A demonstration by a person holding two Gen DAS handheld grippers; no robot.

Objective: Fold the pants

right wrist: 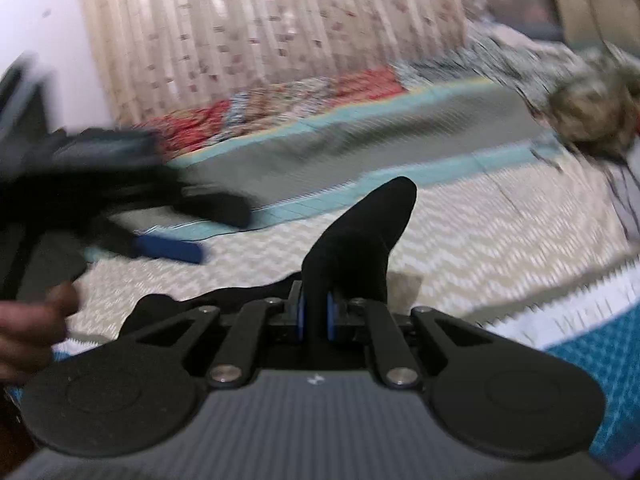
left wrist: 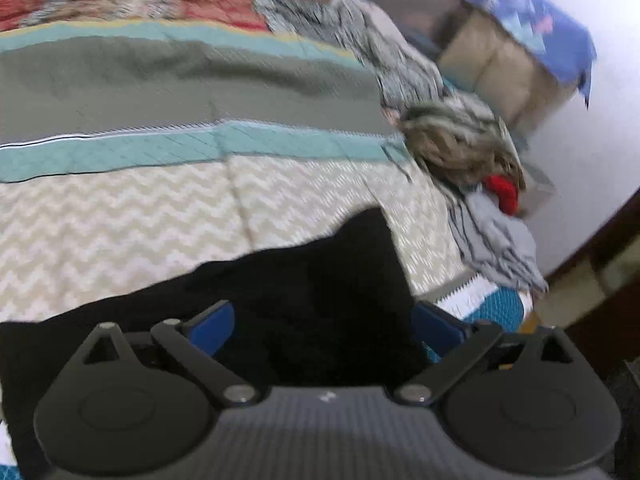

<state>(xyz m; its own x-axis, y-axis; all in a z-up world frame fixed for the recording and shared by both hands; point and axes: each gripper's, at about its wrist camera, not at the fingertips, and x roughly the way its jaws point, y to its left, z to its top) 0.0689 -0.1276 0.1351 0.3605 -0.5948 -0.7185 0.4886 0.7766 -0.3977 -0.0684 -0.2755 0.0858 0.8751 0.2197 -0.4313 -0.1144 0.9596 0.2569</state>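
The black pants (left wrist: 304,296) lie on the bed's chevron quilt, right under my left gripper (left wrist: 324,328). Its blue pads (left wrist: 214,326) stand wide apart over the cloth, open and holding nothing. In the right wrist view my right gripper (right wrist: 316,318) is shut on a fold of the black pants (right wrist: 360,232), which stands up in a peak between the pads. The left gripper (right wrist: 160,248) shows blurred at the left of that view, above the quilt.
The bed carries a quilt (left wrist: 120,220) with teal and grey bands. A heap of clothes (left wrist: 460,144) with a red item and a grey garment (left wrist: 500,240) sits at the right edge. A curtain (right wrist: 260,24) hangs behind the bed. A hand (right wrist: 28,328) shows at the left.
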